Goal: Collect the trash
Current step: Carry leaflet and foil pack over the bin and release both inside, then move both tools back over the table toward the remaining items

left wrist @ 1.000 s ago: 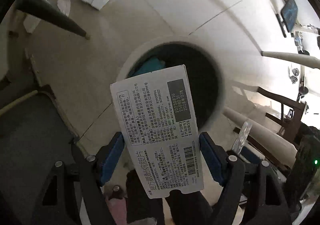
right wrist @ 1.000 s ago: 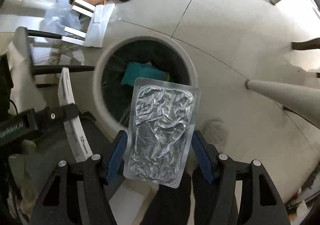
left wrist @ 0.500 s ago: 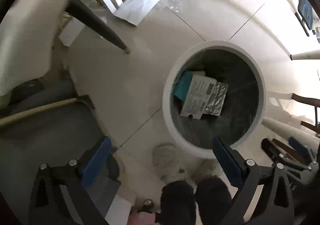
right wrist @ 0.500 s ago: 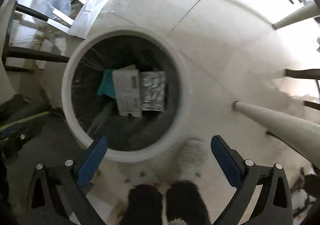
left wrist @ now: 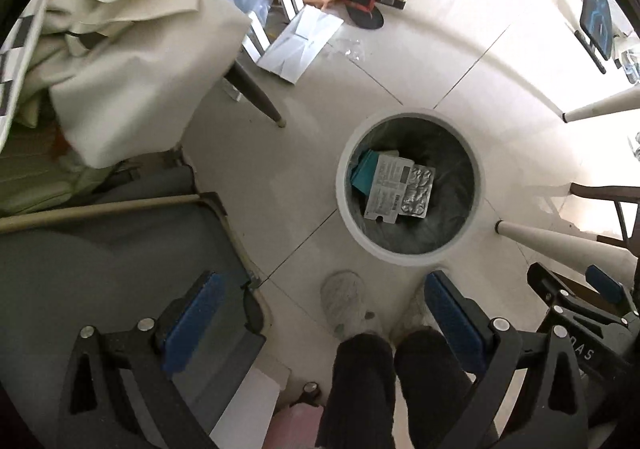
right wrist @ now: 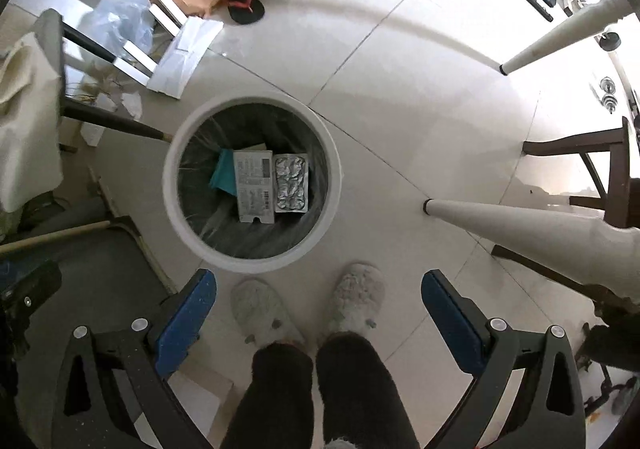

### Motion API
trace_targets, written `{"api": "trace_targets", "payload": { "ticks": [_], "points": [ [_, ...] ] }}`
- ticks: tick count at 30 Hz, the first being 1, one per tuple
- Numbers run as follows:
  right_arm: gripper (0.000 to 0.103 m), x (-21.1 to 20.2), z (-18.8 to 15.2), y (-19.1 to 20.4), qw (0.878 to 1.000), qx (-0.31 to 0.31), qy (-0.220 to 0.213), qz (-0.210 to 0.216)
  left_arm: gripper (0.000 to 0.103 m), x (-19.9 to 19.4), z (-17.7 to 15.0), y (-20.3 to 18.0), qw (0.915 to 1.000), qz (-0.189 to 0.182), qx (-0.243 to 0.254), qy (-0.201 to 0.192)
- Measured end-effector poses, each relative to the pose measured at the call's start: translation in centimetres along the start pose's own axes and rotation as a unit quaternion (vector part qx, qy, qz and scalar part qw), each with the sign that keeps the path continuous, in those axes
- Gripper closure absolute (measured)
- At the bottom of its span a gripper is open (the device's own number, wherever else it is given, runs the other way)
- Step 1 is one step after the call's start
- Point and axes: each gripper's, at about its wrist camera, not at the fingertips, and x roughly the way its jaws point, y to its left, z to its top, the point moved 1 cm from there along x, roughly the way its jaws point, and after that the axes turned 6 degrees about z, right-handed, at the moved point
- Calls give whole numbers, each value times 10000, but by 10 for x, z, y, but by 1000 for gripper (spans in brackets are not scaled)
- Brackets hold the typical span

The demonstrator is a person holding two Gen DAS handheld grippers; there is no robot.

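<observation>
Packaging card and blister sheet lie in the round white bin; both grippers hang released above it.

The printed card [right wrist: 253, 185] carries dense small text, a dark panel and a barcode, none of it legible; it lies flat inside the white bin [right wrist: 176, 209], touching the crumpled foil blister sheet [right wrist: 292, 188] and overlapping a teal item [right wrist: 223, 174]. The left gripper [left wrist: 320, 309] and right gripper [right wrist: 319, 307] both stand spread wide, holding nothing. "DAS" shows on a black gripper body [left wrist: 584, 349]. Fluffy slippers [right wrist: 356, 301] stand near the bin.
</observation>
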Motion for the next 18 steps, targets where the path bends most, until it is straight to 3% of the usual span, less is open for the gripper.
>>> {"api": "trace_targets", "payload": {
  "ticks": [8,18],
  "points": [
    [1,-94,-24,10,9998,-15,-96,194,0,-87,-26,17,9999,-32,7,-150],
    [1,-242,-44,27,9977,133,-355,556,0,-214,-50,38,9987,43,83,-501]
  ]
}}
